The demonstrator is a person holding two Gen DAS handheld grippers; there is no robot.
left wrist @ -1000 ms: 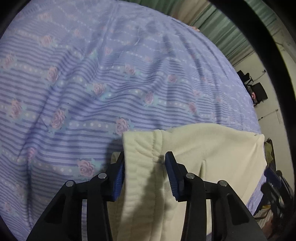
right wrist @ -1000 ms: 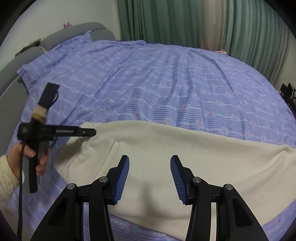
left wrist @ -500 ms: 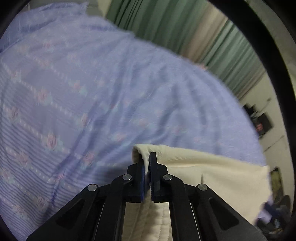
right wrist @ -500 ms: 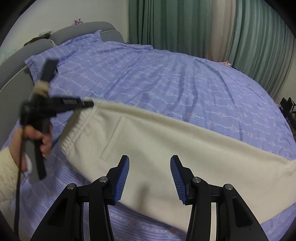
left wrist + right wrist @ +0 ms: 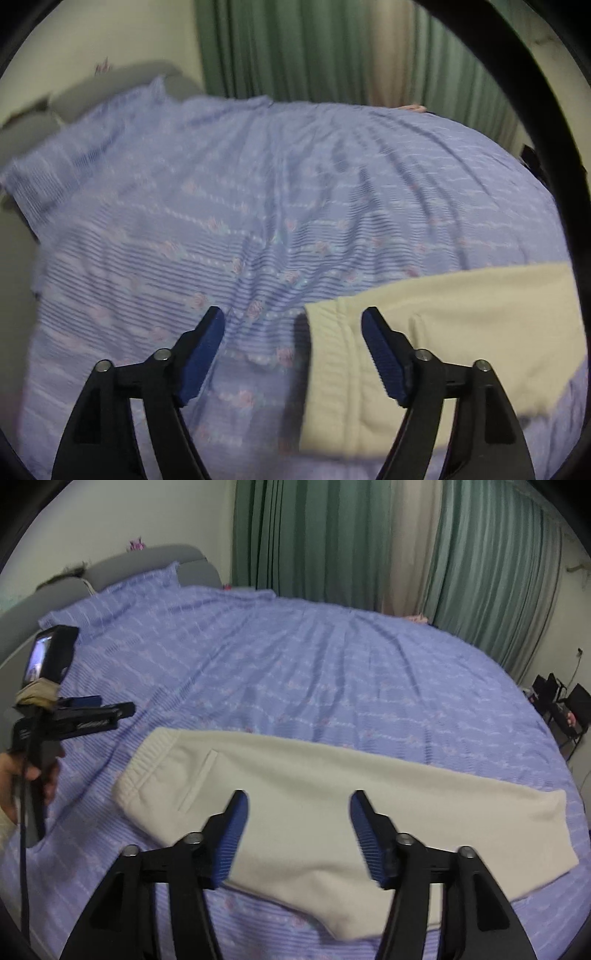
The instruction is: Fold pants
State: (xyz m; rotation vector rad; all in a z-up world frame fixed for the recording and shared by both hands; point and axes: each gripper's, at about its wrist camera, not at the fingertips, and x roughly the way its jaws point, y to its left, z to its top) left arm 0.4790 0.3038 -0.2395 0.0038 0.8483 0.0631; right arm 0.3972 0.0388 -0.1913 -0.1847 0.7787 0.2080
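Cream pants [image 5: 295, 794] lie flat on the lilac striped bed [image 5: 332, 672], folded lengthwise, waistband at the left. Above them the right gripper [image 5: 297, 829] tilts downward, jaws opening, nothing between. A hand [image 5: 14, 775] holds the left gripper [image 5: 291, 350] above the waistband, jaws opening, empty. Its side lettering is unreadable.

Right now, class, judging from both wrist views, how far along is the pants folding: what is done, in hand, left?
Done: the cream pants lie flat on the purple bedsheet, apparently folded lengthwise, leg on leg. In hand: nothing; the left gripper and right gripper are both opening, clear above the cloth. Left: folding the long strip across, hem towards waistband.
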